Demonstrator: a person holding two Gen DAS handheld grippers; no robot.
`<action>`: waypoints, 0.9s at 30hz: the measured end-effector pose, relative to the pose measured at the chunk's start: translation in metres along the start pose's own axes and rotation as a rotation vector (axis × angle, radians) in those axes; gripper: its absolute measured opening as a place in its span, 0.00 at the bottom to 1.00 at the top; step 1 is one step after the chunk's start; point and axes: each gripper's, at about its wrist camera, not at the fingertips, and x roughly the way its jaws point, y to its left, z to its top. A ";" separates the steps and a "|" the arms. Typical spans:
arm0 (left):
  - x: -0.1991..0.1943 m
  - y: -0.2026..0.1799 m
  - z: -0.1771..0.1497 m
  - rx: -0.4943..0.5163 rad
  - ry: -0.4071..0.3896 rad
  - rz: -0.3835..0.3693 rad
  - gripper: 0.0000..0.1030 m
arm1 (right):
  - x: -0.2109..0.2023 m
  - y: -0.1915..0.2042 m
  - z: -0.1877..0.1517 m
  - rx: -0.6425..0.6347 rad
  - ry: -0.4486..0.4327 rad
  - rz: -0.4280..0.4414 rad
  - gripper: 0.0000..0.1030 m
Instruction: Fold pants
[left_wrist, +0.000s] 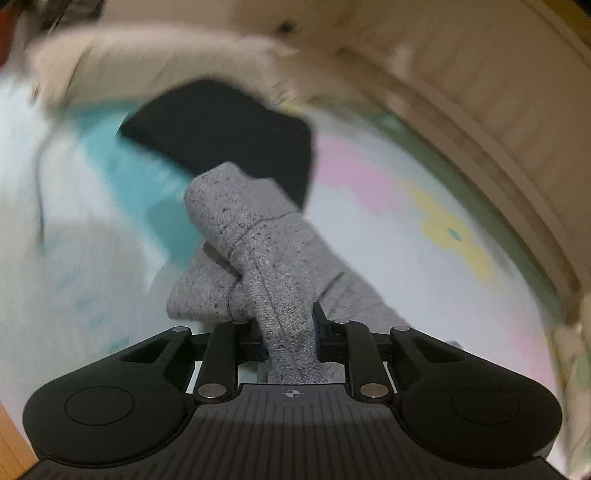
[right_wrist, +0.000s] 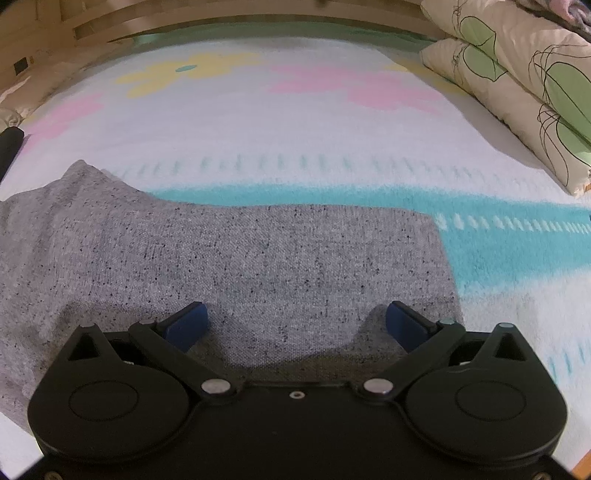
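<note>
Left wrist view: the left gripper (left_wrist: 290, 338) pinches a bunched fold of the grey pants (left_wrist: 266, 258) above the flowered blanket (left_wrist: 424, 236). Right wrist view: the right gripper (right_wrist: 297, 319), jaws spread wide, rests over the pants (right_wrist: 240, 254) lying flat on the blanket (right_wrist: 295, 122) near pillows (right_wrist: 517, 85).

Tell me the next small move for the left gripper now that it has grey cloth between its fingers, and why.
Probably carry the pinched fold up and across toward the flat part. The left gripper is shut on a bunched end of the grey pants, lifted off the flowered blanket. The right gripper stands open with its fingers resting on the flat pants, seemingly pinning them.
</note>
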 end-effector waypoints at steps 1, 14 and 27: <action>-0.010 -0.009 0.000 0.046 -0.022 -0.012 0.18 | 0.000 0.000 0.001 -0.001 0.005 0.001 0.99; -0.120 -0.128 -0.034 0.482 -0.240 -0.220 0.17 | -0.010 -0.012 0.041 -0.150 0.088 0.025 0.97; -0.092 -0.173 -0.081 0.503 -0.138 -0.313 0.15 | -0.031 -0.083 0.056 0.054 0.058 0.083 0.87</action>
